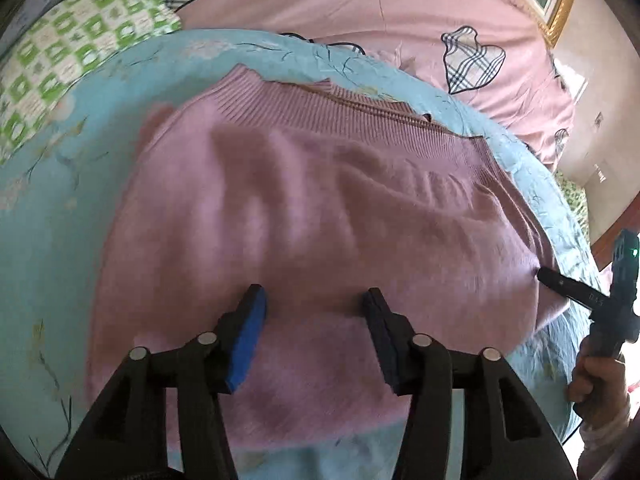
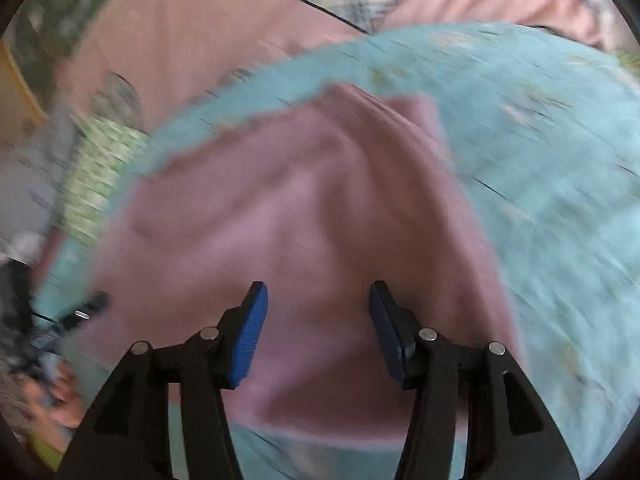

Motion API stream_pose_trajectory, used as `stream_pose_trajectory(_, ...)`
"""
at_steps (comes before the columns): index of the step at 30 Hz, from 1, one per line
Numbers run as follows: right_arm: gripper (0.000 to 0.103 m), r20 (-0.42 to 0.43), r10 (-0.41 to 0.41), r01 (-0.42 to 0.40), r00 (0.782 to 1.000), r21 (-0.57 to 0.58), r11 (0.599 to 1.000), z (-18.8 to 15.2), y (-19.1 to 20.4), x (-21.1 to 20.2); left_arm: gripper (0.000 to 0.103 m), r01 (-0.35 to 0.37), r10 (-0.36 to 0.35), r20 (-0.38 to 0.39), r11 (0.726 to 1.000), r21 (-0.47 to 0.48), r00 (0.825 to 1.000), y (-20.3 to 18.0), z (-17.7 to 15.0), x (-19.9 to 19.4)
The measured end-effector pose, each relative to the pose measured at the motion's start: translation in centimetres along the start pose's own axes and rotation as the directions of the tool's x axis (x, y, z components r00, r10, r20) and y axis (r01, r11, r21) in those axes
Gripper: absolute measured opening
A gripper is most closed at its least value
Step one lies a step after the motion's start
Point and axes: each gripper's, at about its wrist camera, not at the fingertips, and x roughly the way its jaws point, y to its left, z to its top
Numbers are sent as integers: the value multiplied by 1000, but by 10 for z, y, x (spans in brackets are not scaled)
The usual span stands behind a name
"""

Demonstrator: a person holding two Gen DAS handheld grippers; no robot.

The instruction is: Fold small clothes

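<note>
A pink knit sweater lies spread on a light blue floral cloth, its ribbed band at the far side. My left gripper hovers over the sweater's near part, jaws open, with nothing pinched between the blue pads. At the sweater's right edge, one black finger of the right gripper shows, held by a hand. The right wrist view is blurred. There my right gripper stands open over the pink sweater, also holding nothing. The left gripper appears as a smear at the left edge.
The blue cloth lies on a pink bedspread with checked heart patches. A green-and-white checked pillow sits at the far left. A gold picture frame and a wall are beyond the bed at the right.
</note>
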Motion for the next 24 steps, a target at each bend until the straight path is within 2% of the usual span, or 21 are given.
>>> stream_pose_trajectory(2,53,16,-41,41,999,9,999,-13,-14,-15,50,3,-3,4,1000,-19,1000,11,-10,-12)
stream_pose_trajectory(5,53,23,-50,49,998,31,998,-17,-27,-30,50,-15,14,-7,998,-55,1000,24,-25,-28)
stream_pose_trajectory(8,54,64,45,-47,997,16,999,-9,-16,-44,51,4,-3,8,993,-114,1000,30,-38,-48)
stream_pose_trajectory(11,54,84,168,-165,982,-43,985,17,19,-36,56,37,-31,35,978,-204,999,37,-44,-65)
stream_pose_trajectory(15,54,38,354,-346,934,-139,928,56,71,-6,58,67,-55,64,975,-211,996,32,-44,-68)
stream_pose_trajectory(17,54,-48,440,-442,897,-150,884,74,95,22,58,72,-64,48,975,-210,997,30,-41,-60)
stream_pose_trajectory(18,54,-133,487,-503,863,-132,854,81,107,42,58,67,-61,32,975,-210,998,31,-40,-54)
stream_pose_trajectory(19,54,-231,488,-521,842,-113,846,85,119,67,58,50,-48,16,975,-215,999,33,-41,-49)
stream_pose_trajectory(21,54,-356,401,-467,844,-122,876,90,132,110,57,49,-54,-13,972,-228,998,39,-44,-40)
stream_pose_trajectory(22,54,-359,363,-432,860,-132,892,95,135,126,57,57,-61,-7,971,-230,998,41,-45,-40)
stream_pose_trajectory(24,52,-290,383,-425,877,-97,900,115,128,143,57,65,-67,-2,974,-218,998,42,-47,-40)
